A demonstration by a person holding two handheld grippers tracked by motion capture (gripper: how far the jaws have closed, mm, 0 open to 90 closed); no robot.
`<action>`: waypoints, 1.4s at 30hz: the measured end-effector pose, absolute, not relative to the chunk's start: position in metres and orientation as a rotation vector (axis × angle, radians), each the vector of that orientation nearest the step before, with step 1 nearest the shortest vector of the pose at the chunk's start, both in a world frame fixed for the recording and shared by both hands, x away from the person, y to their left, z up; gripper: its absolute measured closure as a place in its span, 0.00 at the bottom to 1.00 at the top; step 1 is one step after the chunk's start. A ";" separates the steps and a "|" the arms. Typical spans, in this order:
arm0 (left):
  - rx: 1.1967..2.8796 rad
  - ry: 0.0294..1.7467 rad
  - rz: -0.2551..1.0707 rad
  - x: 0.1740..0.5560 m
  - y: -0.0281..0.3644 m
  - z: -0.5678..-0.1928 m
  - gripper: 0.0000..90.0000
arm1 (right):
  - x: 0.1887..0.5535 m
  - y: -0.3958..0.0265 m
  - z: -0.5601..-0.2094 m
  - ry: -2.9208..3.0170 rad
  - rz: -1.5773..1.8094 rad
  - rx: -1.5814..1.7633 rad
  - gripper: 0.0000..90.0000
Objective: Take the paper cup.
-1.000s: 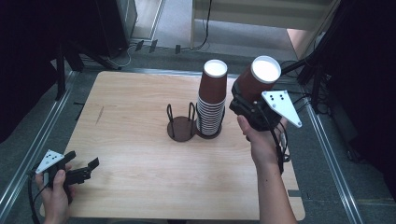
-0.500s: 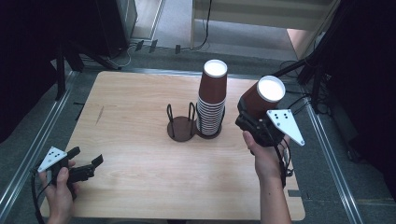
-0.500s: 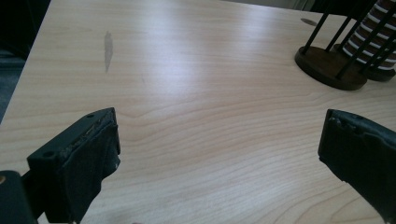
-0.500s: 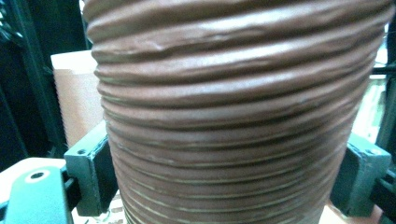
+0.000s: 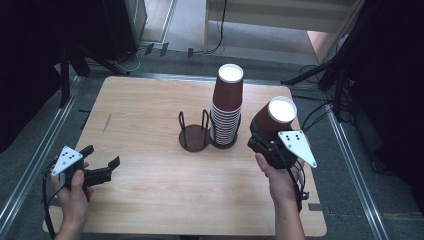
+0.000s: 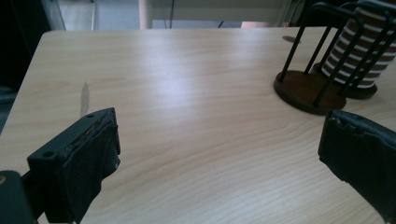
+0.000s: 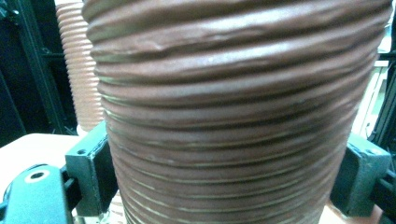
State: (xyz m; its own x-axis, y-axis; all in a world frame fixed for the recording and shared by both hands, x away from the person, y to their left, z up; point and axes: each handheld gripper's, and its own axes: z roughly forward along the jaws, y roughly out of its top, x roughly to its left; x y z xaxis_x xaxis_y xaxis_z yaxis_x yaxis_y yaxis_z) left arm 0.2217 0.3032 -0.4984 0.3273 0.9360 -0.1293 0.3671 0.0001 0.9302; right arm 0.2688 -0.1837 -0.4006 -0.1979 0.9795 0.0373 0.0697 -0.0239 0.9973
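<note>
Two round dark holders stand side by side near the middle of the wooden counter [image 5: 150, 115], each with upright wire loops. The left holder [image 5: 194, 136] has nothing in it; its bare disc shows between the loops. The right holder [image 5: 223, 142] carries a tall stack of brown ribbed paper cups [image 5: 227, 107], nested one in another, open mouth up, with a white inside showing at the top. Too many rims overlap to count the cups in the stack exactly.

One more brown cup [image 5: 274, 119] is off the stack, to the right of it and just beside it, above the right part of the counter. The right gripper [image 5: 264, 140] pinches it: in the right gripper view the cup [image 7: 238, 116] sits between the two black jaws, which press on its ribbed wall from either side. It is tilted, its white mouth turned up and slightly to the right. Whether it holds anything I cannot tell.

The left gripper [image 5: 102, 172] is at the near left of the counter, well apart from the holders, its jaws spread wide with only bare wood between them in the left gripper view.

Count: two holders, one stack, one separate cup, two grippers.
</note>
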 end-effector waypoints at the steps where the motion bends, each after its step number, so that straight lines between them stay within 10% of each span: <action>1: 1.556 1.210 0.687 0.225 0.299 -0.495 0.00 | 0.267 -0.182 -0.403 1.398 1.345 1.177 0.15; 42: 1.704 0.956 0.530 0.250 0.234 -0.474 0.00 | 0.261 -0.121 -0.465 1.635 1.223 1.049 0.14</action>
